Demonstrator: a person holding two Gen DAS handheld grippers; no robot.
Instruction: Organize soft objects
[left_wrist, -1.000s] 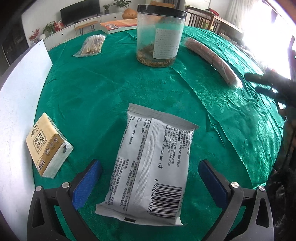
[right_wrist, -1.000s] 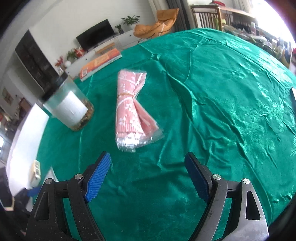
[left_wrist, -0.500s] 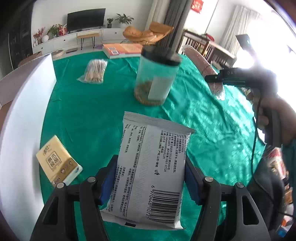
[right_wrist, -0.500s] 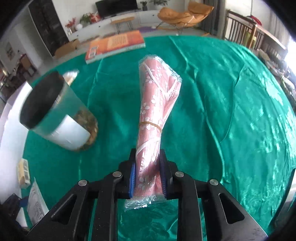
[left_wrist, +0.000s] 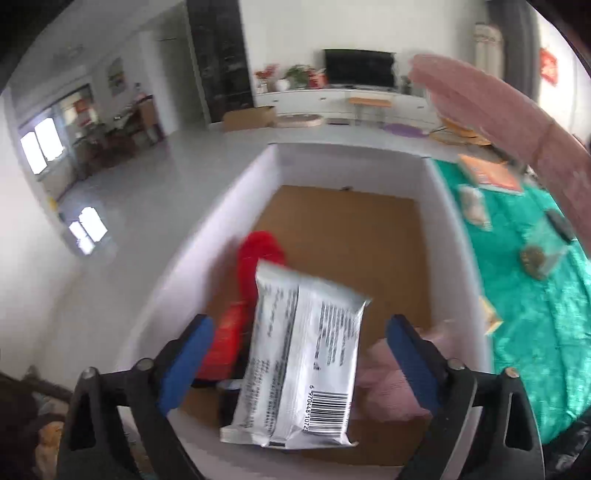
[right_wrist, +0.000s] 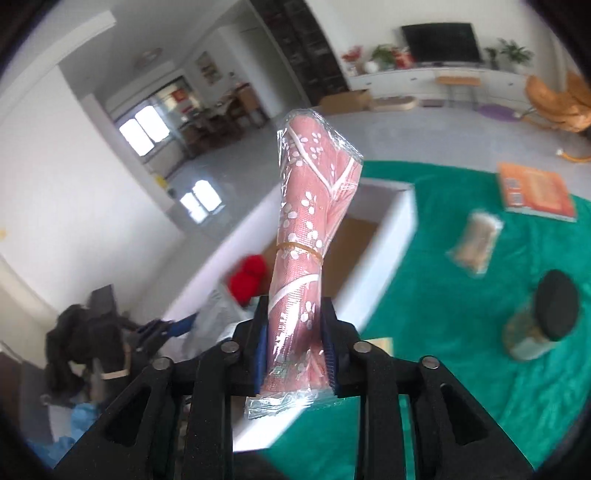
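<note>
Left wrist view: the left gripper, jaws opening, frees a silver packet above the white box; the right gripper, loosening, carries a pink roll lengthwise toward it.

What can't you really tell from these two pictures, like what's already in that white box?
- Left wrist view: the red item in the white box is blurred and half behind the silver packet.
- Left wrist view: the packet's print is smeared by motion.
- Right wrist view: the pink roll covers much of the box's inside.
- Right wrist view: the contents of the jar are too blurred.
</note>
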